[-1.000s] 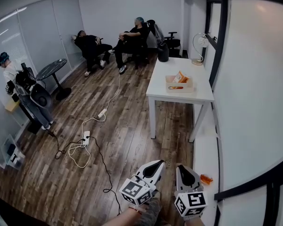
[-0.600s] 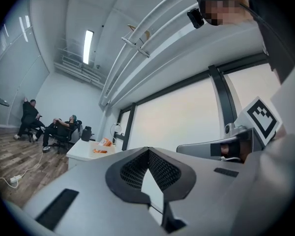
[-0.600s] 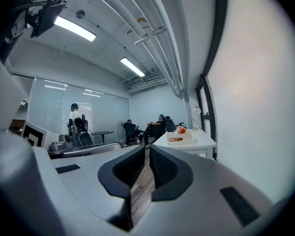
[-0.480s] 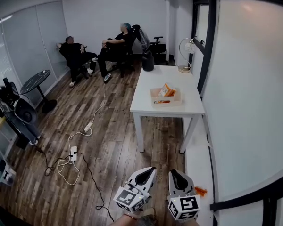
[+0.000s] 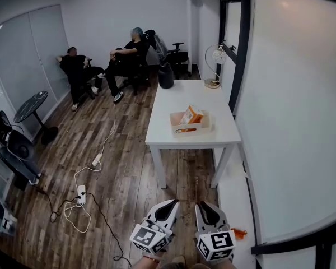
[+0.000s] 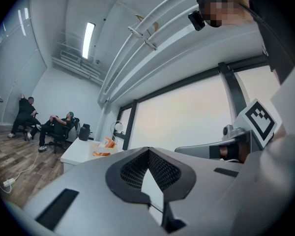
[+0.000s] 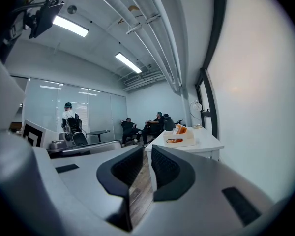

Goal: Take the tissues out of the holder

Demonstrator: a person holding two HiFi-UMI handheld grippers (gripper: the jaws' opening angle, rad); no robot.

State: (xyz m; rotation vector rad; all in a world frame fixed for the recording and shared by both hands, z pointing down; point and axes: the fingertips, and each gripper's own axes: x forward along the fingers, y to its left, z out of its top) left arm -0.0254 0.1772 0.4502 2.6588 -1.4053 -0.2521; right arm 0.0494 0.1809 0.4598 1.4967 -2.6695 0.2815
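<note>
The holder (image 5: 189,129), a shallow pale open box, sits at the 6 o'clock end of the white surface (image 5: 176,97), dead ahead at 12 o'clock from both claws and well apart from them. The tissues (image 5: 190,115), an orange-and-white pack, stand in it, leaning and poking above the rim.

The left claw (image 5: 173,203) is clenched on nothing. The right claw (image 5: 201,206) has just been easing apart and shows a thin slit with nothing in it.

The pack is probably light and soft, with a wrapper that may be slick, so a hard pinch would crumple it. The best hold looks to be the part above the rim, gripped across its thin faces. The holder also looks light and may lift or slide along, so the other claw could steady its wall
</note>
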